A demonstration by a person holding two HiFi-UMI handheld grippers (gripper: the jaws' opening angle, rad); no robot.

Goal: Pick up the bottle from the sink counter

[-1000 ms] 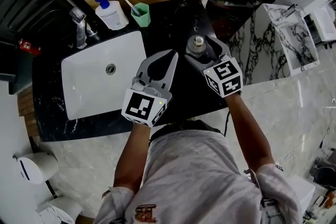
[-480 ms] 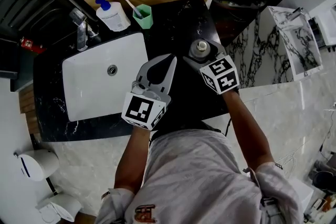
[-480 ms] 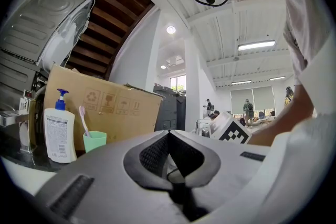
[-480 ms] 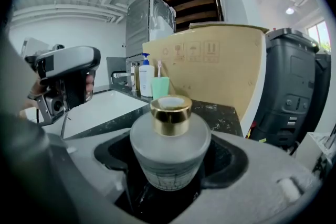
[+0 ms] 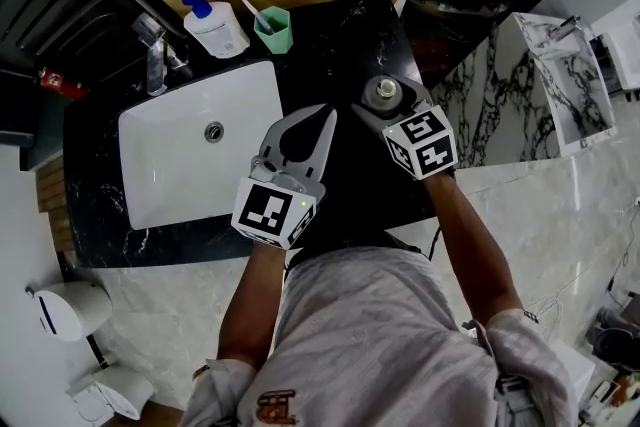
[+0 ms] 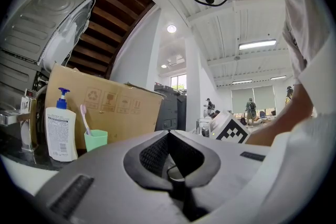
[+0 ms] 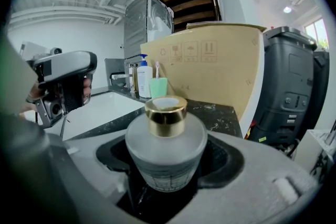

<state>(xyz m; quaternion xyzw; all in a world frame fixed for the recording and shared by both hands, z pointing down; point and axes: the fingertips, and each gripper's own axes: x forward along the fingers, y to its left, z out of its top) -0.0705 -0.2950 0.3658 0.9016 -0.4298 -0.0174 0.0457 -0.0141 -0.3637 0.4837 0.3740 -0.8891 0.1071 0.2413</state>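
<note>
Bottle [image 7: 166, 147]: frosted glass, likely heavy, slippery, fragile; take by belly, not cap [image 7: 166, 111]. Right gripper [image 5: 384, 105] closing around it; left gripper [image 6: 168, 134] pressed together, empty.

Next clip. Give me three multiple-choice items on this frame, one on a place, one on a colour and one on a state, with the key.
1. Where does the bottle stand?
A. on the black counter, right of the sink
B. in the sink
C. on the cardboard box

2. What colour is the bottle's cap?
A. blue
B. green
C. gold

3. How do the left tongs stand?
A. clamped on the cup
B. shut, with nothing between them
C. wide open

Key:
1 A: the head view shows it on the dark stone beside the sink.
2 C: the right gripper view shows a gold cap.
3 B: the left gripper view shows the jaws meeting on nothing.
</note>
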